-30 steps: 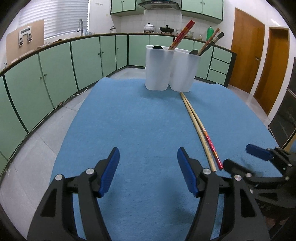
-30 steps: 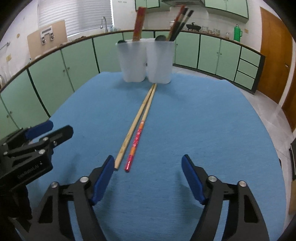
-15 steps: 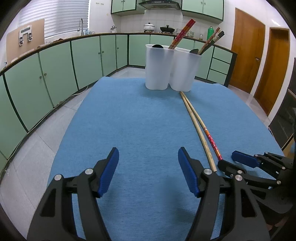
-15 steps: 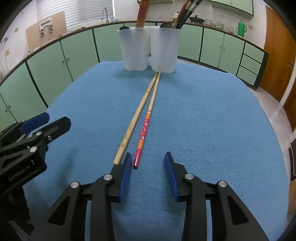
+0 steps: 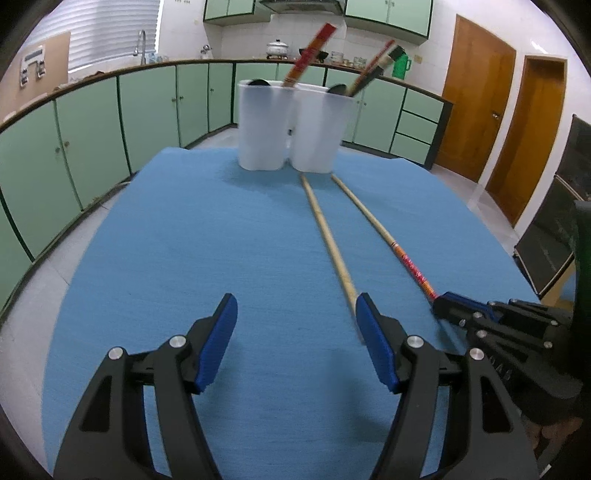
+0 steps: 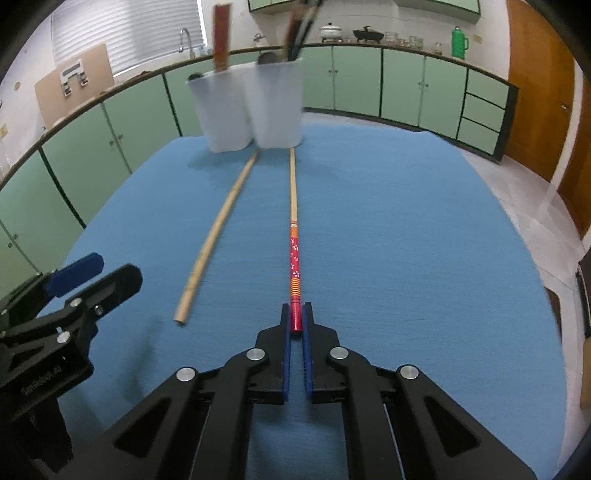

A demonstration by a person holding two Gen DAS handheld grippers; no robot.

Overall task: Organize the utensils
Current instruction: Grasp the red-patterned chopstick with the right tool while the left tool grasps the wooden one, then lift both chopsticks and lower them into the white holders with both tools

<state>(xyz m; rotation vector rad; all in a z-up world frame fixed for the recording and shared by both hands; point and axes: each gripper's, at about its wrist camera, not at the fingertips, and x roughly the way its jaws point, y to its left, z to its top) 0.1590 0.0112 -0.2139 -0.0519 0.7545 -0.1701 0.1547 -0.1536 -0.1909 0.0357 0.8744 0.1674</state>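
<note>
A long run of pale green base cabinets (image 5: pixel 155 107) curves around the room under a dark countertop edge. Above the cabinets at the left, a window with white blinds (image 5: pixel 110 33) lets in daylight, and a tall sink faucet (image 5: pixel 141 44) stands below it. To the right of the faucet, a white lidded pot (image 5: pixel 277 48) sits on the counter against a white tiled wall (image 5: pixel 236 40), with green wall cabinets (image 5: pixel 388 14) overhead. Further right along the counter stands a green thermos jug (image 6: pixel 458 42). Beyond the cabinets' right end are 2 brown wooden doors (image 5: pixel 476 107). The floor (image 5: pixel 33 295) is pale grey tile.
</note>
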